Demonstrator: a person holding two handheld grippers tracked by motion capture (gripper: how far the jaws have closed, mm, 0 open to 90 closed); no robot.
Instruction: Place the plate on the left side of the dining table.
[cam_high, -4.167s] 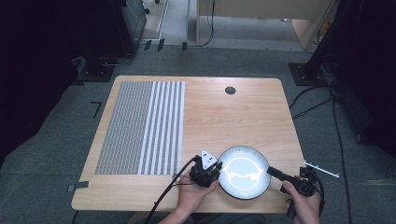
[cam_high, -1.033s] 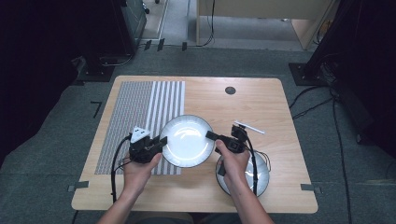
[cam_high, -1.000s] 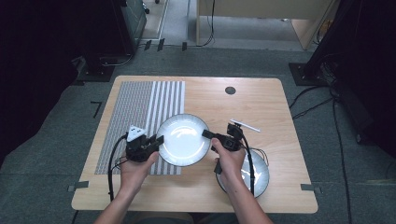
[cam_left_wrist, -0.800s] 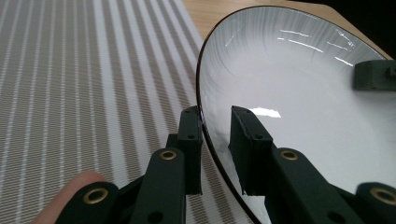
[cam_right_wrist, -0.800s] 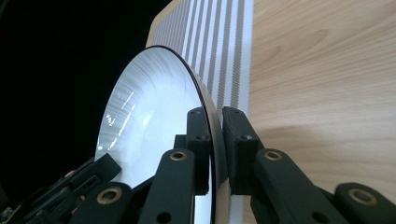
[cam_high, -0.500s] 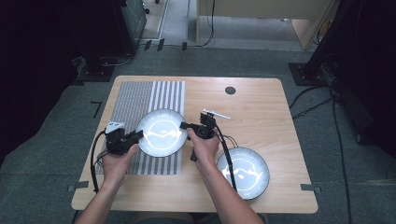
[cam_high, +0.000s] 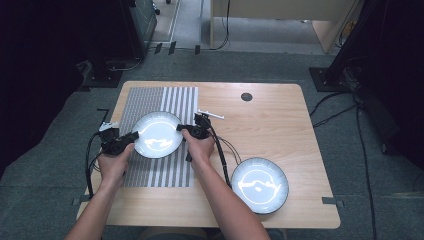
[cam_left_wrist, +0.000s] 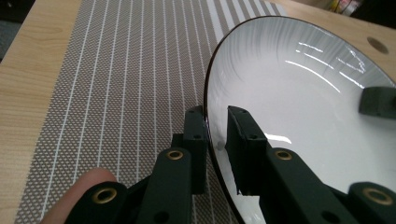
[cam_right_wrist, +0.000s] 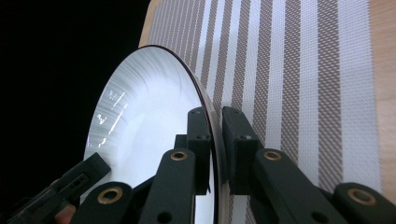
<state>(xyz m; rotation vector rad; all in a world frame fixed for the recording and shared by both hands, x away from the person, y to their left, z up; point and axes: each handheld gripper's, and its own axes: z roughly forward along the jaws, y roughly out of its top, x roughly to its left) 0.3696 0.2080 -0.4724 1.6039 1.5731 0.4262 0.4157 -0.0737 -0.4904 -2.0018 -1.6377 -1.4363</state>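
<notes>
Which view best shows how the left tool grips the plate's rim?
The left gripper view: the left tool has one jaw inside and one outside the rim of the plate. The high view shows the whole plate over the striped mat, the grip tiny. The right gripper view shows the opposite rim.

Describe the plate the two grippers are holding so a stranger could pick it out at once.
On the wooden table, look to the striped placemat on its left half. Over it is a white plate, clamped at opposite rims by the left gripper and right gripper. The other plate lies alone near the front right.
</notes>
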